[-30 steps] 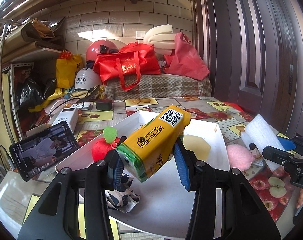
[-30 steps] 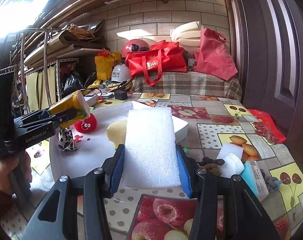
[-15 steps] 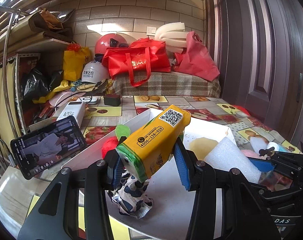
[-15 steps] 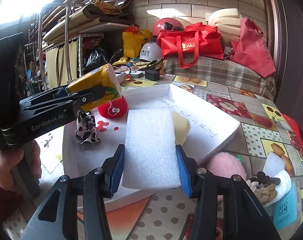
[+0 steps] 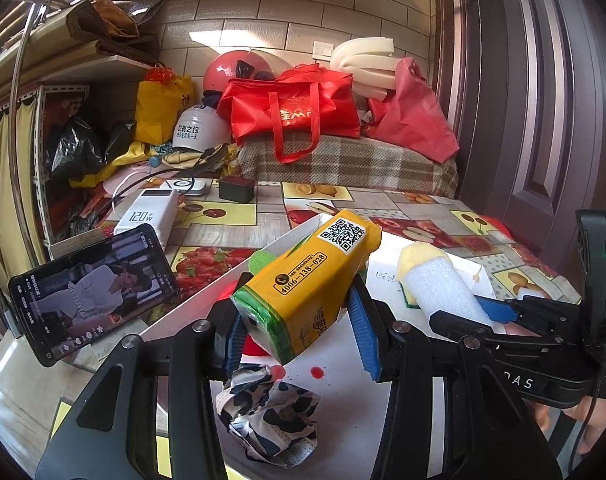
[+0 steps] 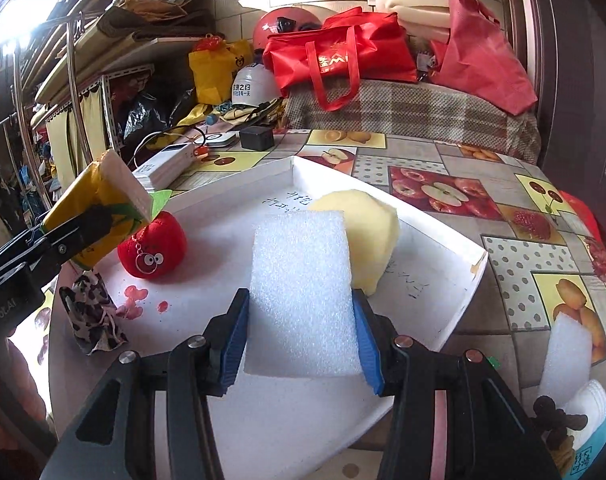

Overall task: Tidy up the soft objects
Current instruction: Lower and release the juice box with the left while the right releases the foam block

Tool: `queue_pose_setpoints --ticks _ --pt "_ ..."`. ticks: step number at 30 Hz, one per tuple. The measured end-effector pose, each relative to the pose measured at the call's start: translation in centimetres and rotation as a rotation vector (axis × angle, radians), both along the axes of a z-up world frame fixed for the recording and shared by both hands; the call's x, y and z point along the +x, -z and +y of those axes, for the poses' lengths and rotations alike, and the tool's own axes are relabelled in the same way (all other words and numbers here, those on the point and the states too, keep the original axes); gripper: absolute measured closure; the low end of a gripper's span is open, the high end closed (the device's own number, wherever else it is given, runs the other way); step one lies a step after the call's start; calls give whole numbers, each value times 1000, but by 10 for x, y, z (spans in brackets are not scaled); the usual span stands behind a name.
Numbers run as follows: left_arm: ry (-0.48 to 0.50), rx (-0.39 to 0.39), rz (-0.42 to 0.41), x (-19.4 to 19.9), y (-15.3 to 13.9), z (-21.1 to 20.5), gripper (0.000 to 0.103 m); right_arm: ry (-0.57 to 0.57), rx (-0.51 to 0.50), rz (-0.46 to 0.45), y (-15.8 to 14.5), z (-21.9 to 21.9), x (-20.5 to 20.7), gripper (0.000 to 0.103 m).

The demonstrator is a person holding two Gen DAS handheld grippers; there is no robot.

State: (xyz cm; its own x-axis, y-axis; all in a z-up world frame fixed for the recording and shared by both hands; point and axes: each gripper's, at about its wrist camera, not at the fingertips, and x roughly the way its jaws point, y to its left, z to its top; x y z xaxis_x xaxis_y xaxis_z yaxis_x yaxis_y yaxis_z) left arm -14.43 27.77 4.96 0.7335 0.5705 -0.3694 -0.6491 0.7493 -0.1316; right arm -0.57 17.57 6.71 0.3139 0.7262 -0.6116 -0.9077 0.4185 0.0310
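Note:
My left gripper [image 5: 297,338] is shut on a yellow tissue pack [image 5: 307,280], held tilted above the near left part of the white tray [image 5: 343,400]. Under it lie a cow-print cloth [image 5: 269,420] and a red plush apple [image 6: 153,246]. My right gripper [image 6: 301,344] is shut on a white foam sheet [image 6: 301,296], held over the tray just in front of a yellow sponge [image 6: 363,232]. In the right wrist view the tissue pack [image 6: 95,208] shows at the left, above the apple.
A phone [image 5: 91,292] stands propped left of the tray, with a white power bank [image 5: 147,216] behind it. Right of the tray lie another foam piece [image 6: 565,360] and small items. Red bags [image 5: 295,108] and helmets sit on a checked bench at the back.
The right gripper has carried the foam sheet leftward from the table onto the tray, close to the yellow sponge. The left gripper has drifted sideways with the tissue pack, now over the cow-print cloth.

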Motion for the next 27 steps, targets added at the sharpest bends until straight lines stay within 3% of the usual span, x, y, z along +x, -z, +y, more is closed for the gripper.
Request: queue_pose_setpoints --ticks 12,27 --pt "31 36 67 26 0 -1 57 -23 25 -46 -4 1 -10 54" --pt "26 40 66 25 0 1 55 -2 27 -61 -6 0 -9 53"
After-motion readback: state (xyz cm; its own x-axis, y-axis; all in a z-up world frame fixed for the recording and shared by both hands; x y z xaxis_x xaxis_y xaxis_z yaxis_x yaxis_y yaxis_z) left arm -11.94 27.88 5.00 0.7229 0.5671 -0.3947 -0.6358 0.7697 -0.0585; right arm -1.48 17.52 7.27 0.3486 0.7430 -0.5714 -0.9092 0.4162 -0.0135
